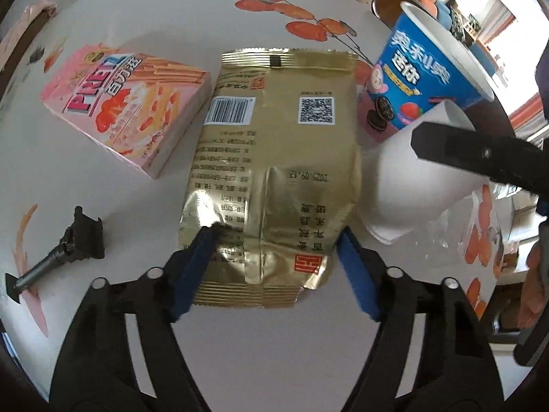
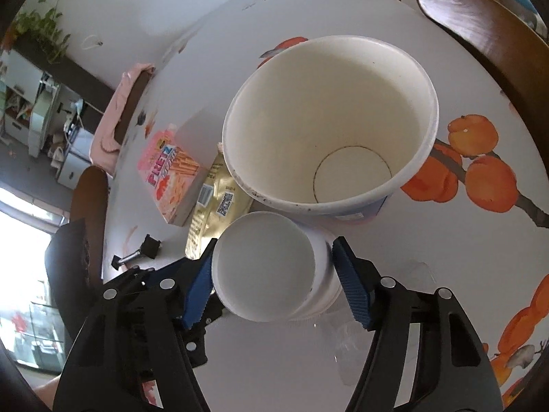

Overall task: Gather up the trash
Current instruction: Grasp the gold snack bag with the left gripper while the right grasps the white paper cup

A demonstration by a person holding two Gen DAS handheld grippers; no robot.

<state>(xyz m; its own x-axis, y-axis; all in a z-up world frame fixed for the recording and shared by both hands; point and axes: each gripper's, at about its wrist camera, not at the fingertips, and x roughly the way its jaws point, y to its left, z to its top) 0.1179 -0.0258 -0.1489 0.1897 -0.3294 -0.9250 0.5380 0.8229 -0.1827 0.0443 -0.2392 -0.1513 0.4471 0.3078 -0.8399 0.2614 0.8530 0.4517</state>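
A home dining room: flower-printed round table (image 2: pixel 480 68), wooden chairs (image 2: pixel 480 24), trailing houseplant (image 2: pixel 44 31).

Your workspace: a round white table (image 2: pixel 446 79) printed with orange fruit on dark branches.
Around you stand dark brown wooden chairs (image 2: pixel 480 24), one draped with a pink cloth (image 2: pixel 109 127); bright daylight pours through a window (image 2: pixel 20 219), and green leafy plants (image 2: pixel 44 31) top a dark shelf.
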